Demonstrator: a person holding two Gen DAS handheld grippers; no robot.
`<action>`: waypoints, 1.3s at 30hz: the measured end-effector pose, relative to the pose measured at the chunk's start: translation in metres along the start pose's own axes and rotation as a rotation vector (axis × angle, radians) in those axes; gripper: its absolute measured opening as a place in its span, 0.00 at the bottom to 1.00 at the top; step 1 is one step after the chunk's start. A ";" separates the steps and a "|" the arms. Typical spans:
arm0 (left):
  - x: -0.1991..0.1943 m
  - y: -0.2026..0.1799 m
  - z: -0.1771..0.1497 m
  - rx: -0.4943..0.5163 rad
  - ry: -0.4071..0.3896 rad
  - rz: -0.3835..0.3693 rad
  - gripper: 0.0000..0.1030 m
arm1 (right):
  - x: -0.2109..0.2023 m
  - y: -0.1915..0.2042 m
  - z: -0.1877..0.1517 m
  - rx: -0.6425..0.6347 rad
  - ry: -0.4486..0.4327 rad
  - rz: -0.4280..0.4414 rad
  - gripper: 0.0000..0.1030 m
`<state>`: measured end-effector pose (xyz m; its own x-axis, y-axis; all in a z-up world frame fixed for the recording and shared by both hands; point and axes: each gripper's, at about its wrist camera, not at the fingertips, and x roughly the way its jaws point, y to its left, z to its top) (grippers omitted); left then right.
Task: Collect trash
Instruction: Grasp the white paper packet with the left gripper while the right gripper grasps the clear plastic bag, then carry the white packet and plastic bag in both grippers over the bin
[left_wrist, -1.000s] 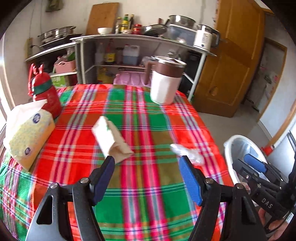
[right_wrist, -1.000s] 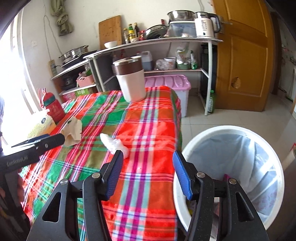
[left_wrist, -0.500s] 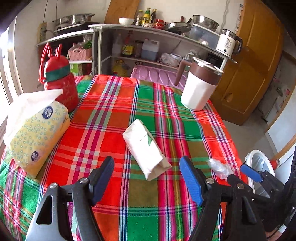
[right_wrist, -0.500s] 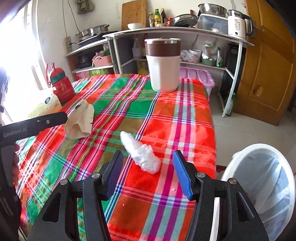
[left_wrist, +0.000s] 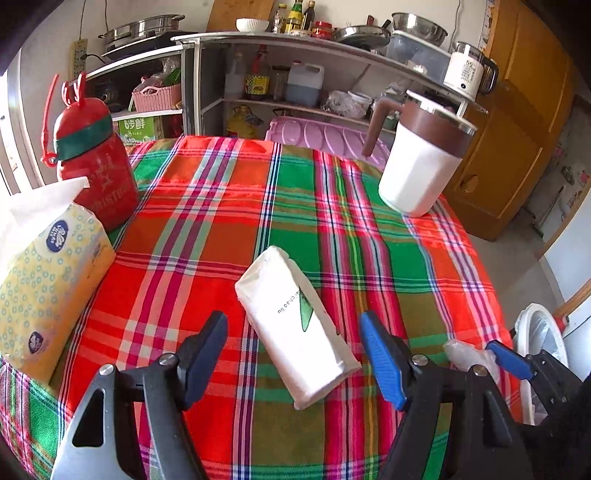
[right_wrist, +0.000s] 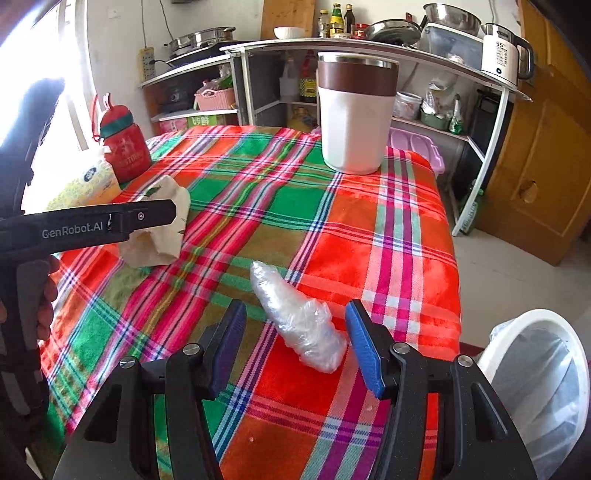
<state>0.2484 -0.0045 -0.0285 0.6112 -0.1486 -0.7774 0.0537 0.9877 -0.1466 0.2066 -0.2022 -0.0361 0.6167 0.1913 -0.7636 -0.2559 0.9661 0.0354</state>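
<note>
A folded white paper bag (left_wrist: 295, 325) printed with a green leaf lies flat on the plaid tablecloth (left_wrist: 295, 206), its near end between the 2 fingers of the left gripper (left_wrist: 293, 354), whose jaws stand wide apart and touch nothing. To the right of the paper bag, near the table's right edge, rests a crumpled wad of clear plastic wrap (right_wrist: 295, 314); the right gripper (right_wrist: 295, 343) brackets its near end with jaws likewise well open, the blue pads clear of the plastic on both sides. In the right wrist view the paper bag (right_wrist: 162, 225) shows partly behind the black body of the left gripper, which a hand (right_wrist: 44, 302) grips at the frame's left edge. Beyond the paper bag, at the table's far right corner, stands a white jug (left_wrist: 417, 162) with a brown band and handle. To the left of the paper bag sits a yellow tissue pack (left_wrist: 44, 288) with a sheet pulled up, and just behind that pack a red bottle (left_wrist: 96, 162) with a green band. Off the table's right edge, beside the plastic wrap, stands a white bin (right_wrist: 546, 376) lined with a thin bag. Kitchen shelves (left_wrist: 295, 44) with pans and bottles fill the wall behind the table.
</note>
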 end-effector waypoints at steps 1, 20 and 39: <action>0.002 0.000 0.000 0.000 0.004 0.006 0.73 | 0.001 -0.001 0.000 0.003 0.004 0.000 0.55; 0.009 -0.005 -0.003 0.039 0.010 0.024 0.41 | -0.002 -0.002 -0.001 0.031 -0.014 0.030 0.28; -0.022 -0.029 -0.018 0.113 -0.041 -0.014 0.37 | -0.025 -0.009 -0.009 0.093 -0.077 0.028 0.27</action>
<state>0.2188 -0.0311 -0.0179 0.6413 -0.1627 -0.7498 0.1497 0.9850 -0.0858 0.1867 -0.2170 -0.0233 0.6666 0.2274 -0.7099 -0.2054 0.9715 0.1184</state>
